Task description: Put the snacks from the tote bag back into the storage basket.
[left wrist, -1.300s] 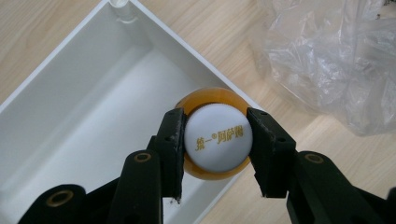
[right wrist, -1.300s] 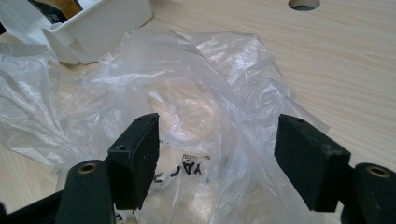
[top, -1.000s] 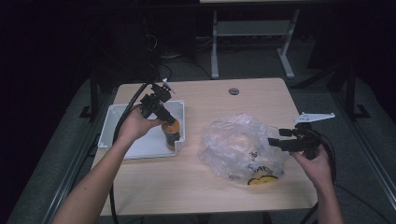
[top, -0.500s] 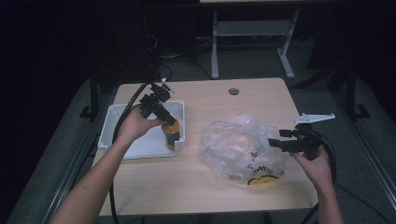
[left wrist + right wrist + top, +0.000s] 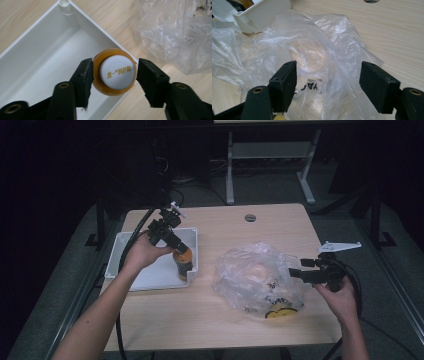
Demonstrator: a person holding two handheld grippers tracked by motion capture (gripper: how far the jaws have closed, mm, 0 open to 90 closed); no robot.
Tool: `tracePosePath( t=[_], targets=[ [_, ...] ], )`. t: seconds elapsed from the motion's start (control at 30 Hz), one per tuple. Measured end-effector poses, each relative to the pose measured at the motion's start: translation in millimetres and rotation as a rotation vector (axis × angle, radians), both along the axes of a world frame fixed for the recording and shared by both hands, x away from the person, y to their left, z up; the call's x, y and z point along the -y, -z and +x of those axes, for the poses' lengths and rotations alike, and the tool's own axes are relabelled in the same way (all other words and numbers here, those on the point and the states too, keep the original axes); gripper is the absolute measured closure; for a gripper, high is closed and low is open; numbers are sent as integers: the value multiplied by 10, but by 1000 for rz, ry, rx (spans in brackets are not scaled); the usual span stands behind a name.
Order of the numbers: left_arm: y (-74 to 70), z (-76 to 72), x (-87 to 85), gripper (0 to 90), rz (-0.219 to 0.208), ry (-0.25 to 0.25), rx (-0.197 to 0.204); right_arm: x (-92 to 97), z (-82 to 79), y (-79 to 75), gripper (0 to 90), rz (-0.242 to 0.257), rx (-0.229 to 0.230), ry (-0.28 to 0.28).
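Orange bottle point(image 5: 115, 72) with white cap, upright, in corner of white tray point(image 5: 37, 60)

I count one orange bottle point(image 5: 183, 262) with a white cap, standing in one white tray point(image 5: 129, 270). One crumpled clear plastic bag point(image 5: 260, 279) lies on one wooden table point(image 5: 210, 320). I have two grippers in play, the left gripper point(image 5: 176, 246) and the right gripper point(image 5: 296, 273)

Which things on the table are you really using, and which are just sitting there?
In use:
orange bottle, between the left gripper jaws, which have just been opening
white tray
plastic bag, before the open right gripper

Just there:
table hole
metal frame behind
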State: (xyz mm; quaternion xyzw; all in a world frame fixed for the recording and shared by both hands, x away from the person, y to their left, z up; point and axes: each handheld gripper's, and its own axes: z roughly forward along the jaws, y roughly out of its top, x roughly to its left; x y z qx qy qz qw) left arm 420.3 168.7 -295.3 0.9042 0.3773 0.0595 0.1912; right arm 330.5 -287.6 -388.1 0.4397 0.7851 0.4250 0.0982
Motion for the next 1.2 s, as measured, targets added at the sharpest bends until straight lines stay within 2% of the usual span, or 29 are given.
tracePosePath(
  t=[0.5,0.6,0.8,1.1,1.2],
  targets=[
    [-65,-49,-12,396,-34,21,18,1,-9,-2,293,-5,9,4],
    [-94,-58,-36,384,-67,16,19,14,-12,-4,286,0,5,14],
    [-123,-66,-60,378,-85,21,23,35,-11,2,274,-3,10,19],
    [-143,-127,-87,363,-108,35,42,49,-16,-10,267,2,7,28],
    [-144,-138,-98,353,-97,35,47,46,-16,-9,267,0,8,27]
  ],
)
